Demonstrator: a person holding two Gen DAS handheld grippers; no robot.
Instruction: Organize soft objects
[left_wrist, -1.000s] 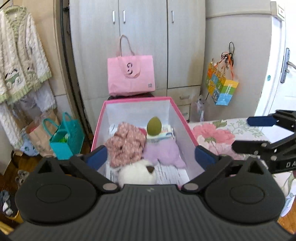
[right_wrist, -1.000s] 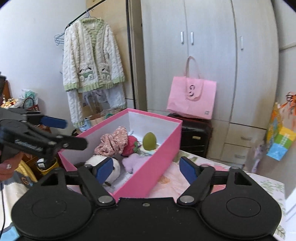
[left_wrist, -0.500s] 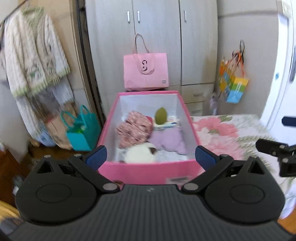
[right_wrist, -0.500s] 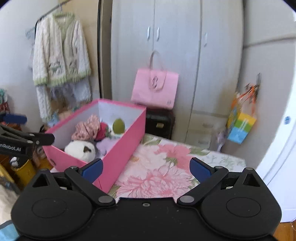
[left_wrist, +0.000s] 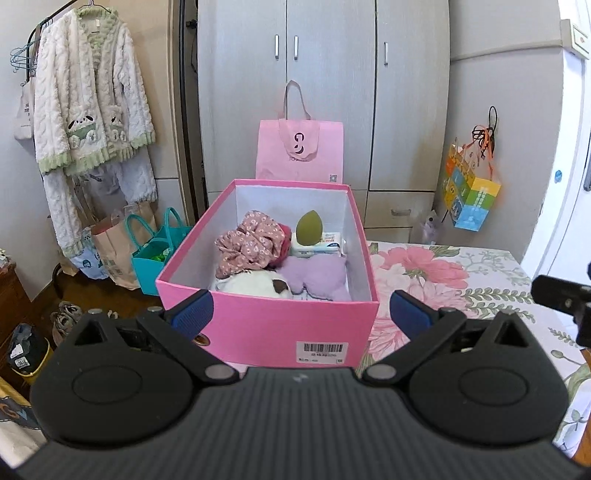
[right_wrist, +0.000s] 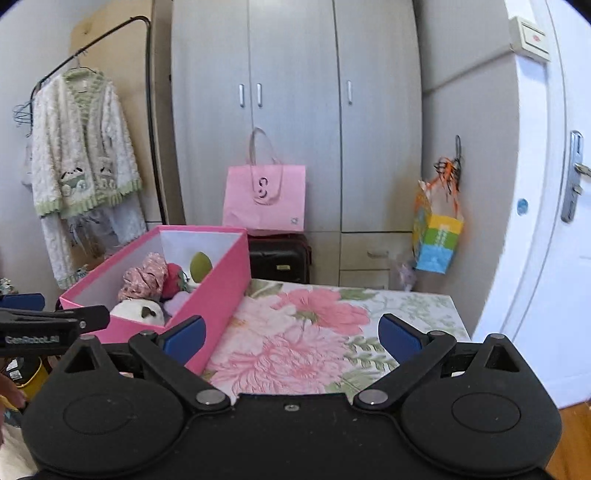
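Observation:
A pink box (left_wrist: 266, 328) stands on the floral tablecloth (left_wrist: 436, 273). Inside lie a floral scrunchie (left_wrist: 249, 245), a green sponge egg (left_wrist: 309, 228) on a wipes pack (left_wrist: 325, 245), a lilac plush (left_wrist: 317, 275), a white plush (left_wrist: 255, 283) and a red item (right_wrist: 173, 278). My left gripper (left_wrist: 301, 315) is open and empty, just in front of the box's near wall. My right gripper (right_wrist: 291, 334) is open and empty above the tablecloth (right_wrist: 306, 343), right of the box (right_wrist: 218, 291).
A wardrobe (left_wrist: 325, 92) with a pink tote bag (left_wrist: 301, 151) stands behind the table. A black suitcase (right_wrist: 280, 258) sits under the tote. A cardigan (left_wrist: 88, 96) and floor bags (left_wrist: 155, 251) are at left. A colourful bag (right_wrist: 437, 236) hangs by the white door (right_wrist: 554, 221).
Both grippers have pulled back from the box. The left one was over the box's inside and is now in front of its near wall. The right one has shifted right over the tablecloth.

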